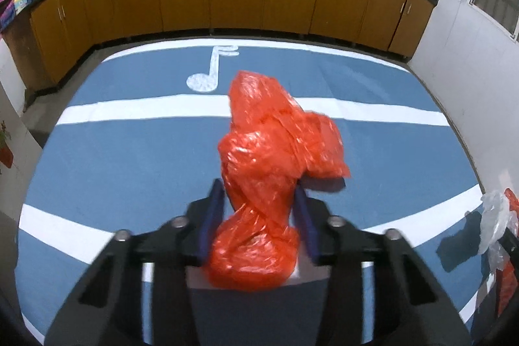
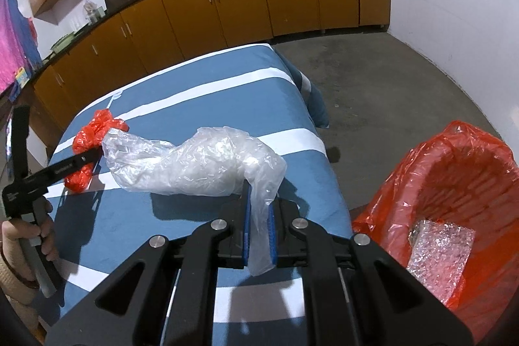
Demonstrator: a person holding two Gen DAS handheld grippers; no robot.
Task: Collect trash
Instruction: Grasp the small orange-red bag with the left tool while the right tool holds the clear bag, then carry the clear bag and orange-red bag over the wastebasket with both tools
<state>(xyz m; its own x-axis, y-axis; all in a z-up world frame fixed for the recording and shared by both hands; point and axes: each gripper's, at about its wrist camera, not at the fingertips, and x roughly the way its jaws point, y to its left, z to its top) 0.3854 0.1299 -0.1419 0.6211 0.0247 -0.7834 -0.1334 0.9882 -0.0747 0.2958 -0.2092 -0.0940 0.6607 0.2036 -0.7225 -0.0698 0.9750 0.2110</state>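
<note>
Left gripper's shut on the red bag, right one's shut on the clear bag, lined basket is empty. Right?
Not quite. The basket is not empty: the right wrist view shows a crinkled silvery wrapper lying in it. The rest holds: left gripper shut on the red bag, right gripper shut on the clear bag.

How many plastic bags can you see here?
3. A crumpled red bag is held in the left gripper; a clear bag is held in the right gripper over the bed; a red bag lines the bin. Others may be hidden.
</note>
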